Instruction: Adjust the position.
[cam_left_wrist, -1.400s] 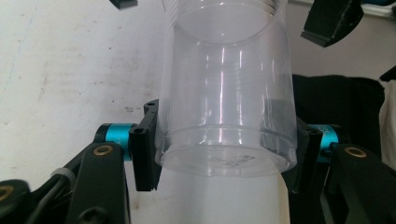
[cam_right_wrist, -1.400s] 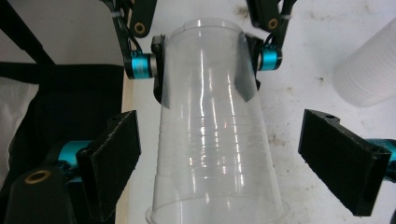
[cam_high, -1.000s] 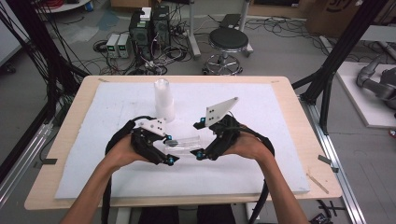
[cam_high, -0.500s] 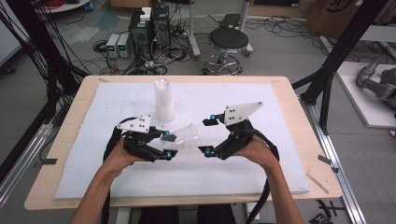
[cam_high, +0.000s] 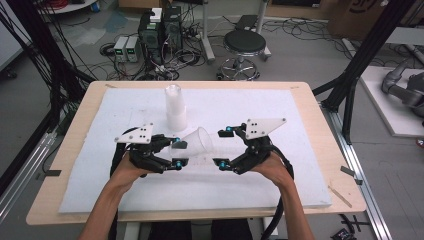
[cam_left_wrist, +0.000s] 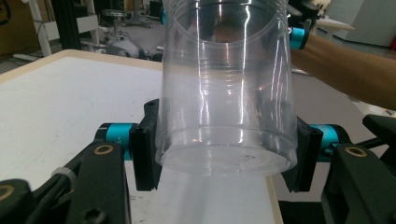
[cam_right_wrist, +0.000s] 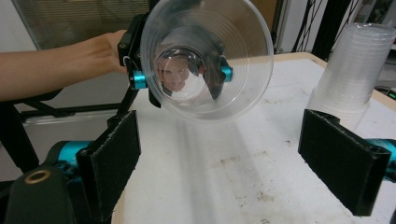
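The left gripper is pinching a clear plastic cup near its closed bottom, one pad on each side of the wall, as the left gripper view shows well. The cup lies almost on its side above the white mat, a little in front of the person, with its open mouth turned to the right, toward the other hand. Behind it, farther from the person, stands a stack of cups of the same kind, upright on the mat.

What has changed in the last second: a second ago the two grippers were close together around the cup, near the middle of the table. Now the right gripper has drawn away to the right, and its jaws stand spread wide with nothing between them. In the right gripper view the cup hangs free ahead of the pads, not touching them, and the stack is at the far right.

I judge from this that the cup has been given over fully to the left gripper, or pulled loose from a cup it was nested with, though I cannot tell which. The next move is probably to set this cup down upright on the mat. The wall is thin and slippery, so the grip near the bottom could let the cup swing.
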